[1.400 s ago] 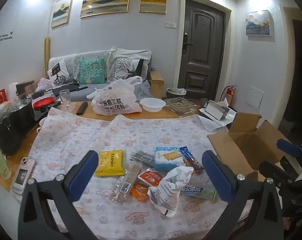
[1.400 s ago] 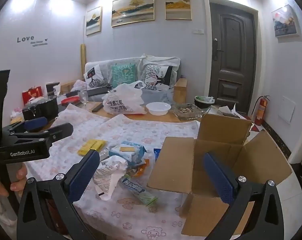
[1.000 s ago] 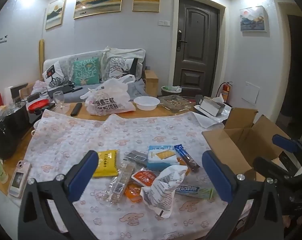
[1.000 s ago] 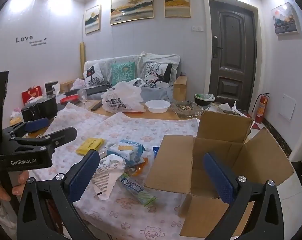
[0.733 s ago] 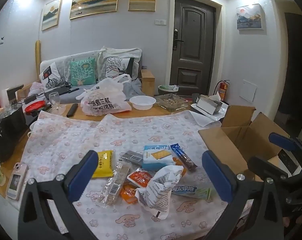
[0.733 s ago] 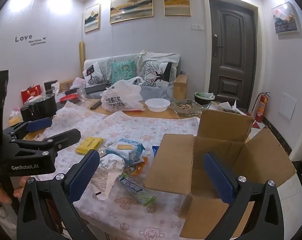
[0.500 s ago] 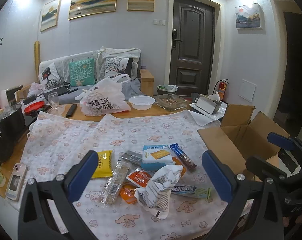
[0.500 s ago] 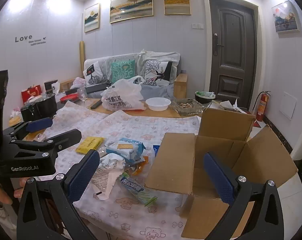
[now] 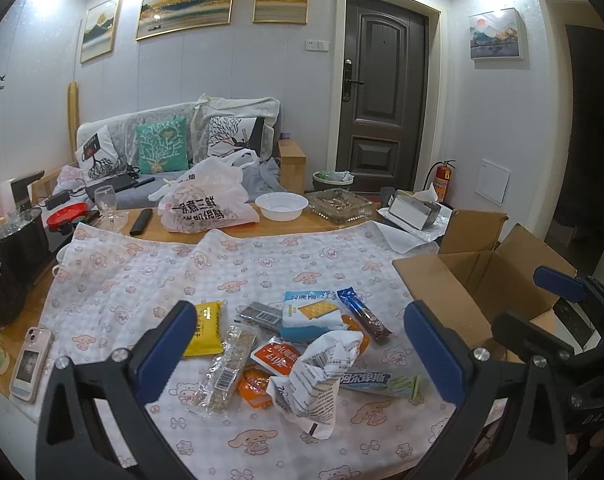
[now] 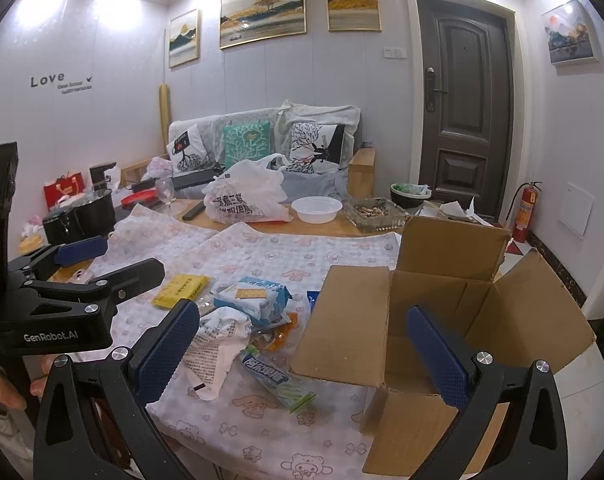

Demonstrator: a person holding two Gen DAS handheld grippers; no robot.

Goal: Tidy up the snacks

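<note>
A pile of snacks lies on the patterned tablecloth (image 9: 149, 280): a yellow packet (image 9: 206, 330), a blue cracker pack (image 9: 310, 314), a crumpled white bag (image 9: 318, 372), a clear bar (image 9: 229, 364), a dark bar (image 9: 364, 314) and a long green-white pack (image 9: 378, 380). An open cardboard box (image 10: 446, 300) stands at the table's right edge. My left gripper (image 9: 297, 348) is open and empty, held above the pile. My right gripper (image 10: 304, 346) is open and empty, in front of the box and the pile's right side. The crumpled bag (image 10: 217, 334) shows in the right wrist view too.
A phone (image 9: 29, 358) lies at the table's left edge by a black pot (image 9: 9, 256). A white plastic bag (image 9: 205, 200), a bowl (image 9: 283, 206), a wine glass (image 9: 105, 200) and an ashtray (image 9: 338, 204) stand at the back. The other gripper (image 9: 558, 320) shows at right.
Both grippers have drifted slightly; the left view has shifted a little so the pile sits nearer its centre. Both stay open and empty. No snack has moved.
</note>
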